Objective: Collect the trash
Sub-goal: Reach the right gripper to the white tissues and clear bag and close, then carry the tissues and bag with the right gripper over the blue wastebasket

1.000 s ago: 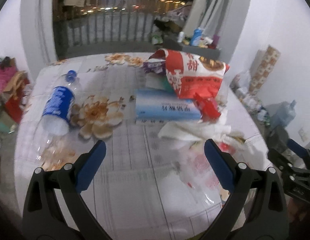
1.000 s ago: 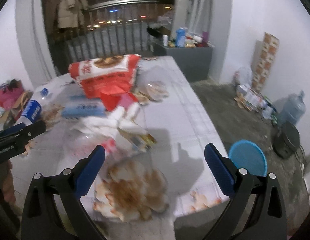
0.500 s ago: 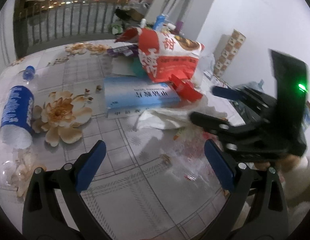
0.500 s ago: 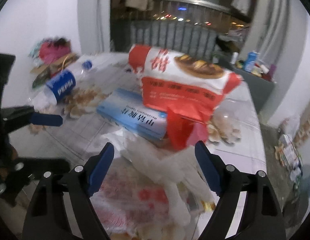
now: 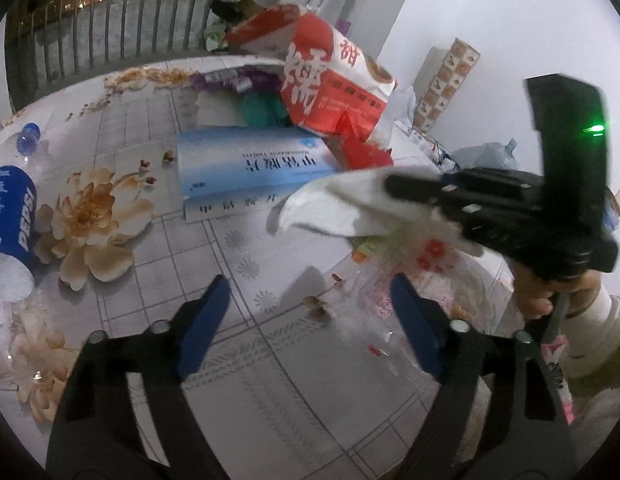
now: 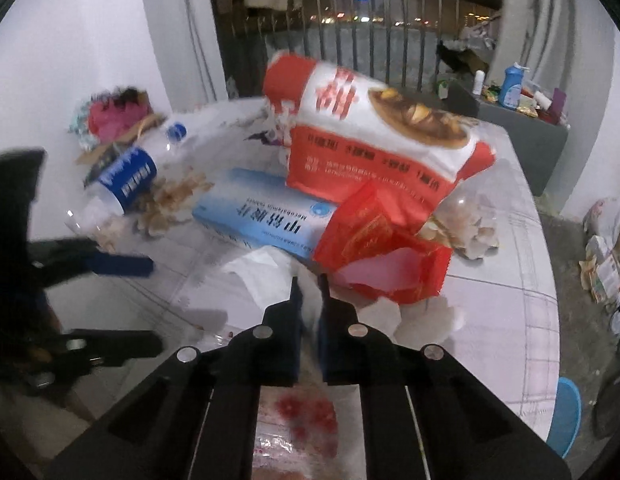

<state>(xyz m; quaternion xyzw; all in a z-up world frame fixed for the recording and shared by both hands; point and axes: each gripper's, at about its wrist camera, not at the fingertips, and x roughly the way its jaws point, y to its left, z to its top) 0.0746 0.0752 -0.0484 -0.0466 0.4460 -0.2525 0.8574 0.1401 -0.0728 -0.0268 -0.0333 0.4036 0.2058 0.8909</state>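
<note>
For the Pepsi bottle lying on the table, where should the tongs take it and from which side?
Grip the Pepsi bottle across its labelled middle, coming down from above with the pads either side of the barrel. It lies on its side on the table, cap pointing away, with bare cloth along its flank. The body is probably thin and crushable.

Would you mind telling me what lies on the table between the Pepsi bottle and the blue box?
In the left wrist view, only tablecloth with a printed flower separates the Pepsi bottle from the blue box; no trash there.
</note>
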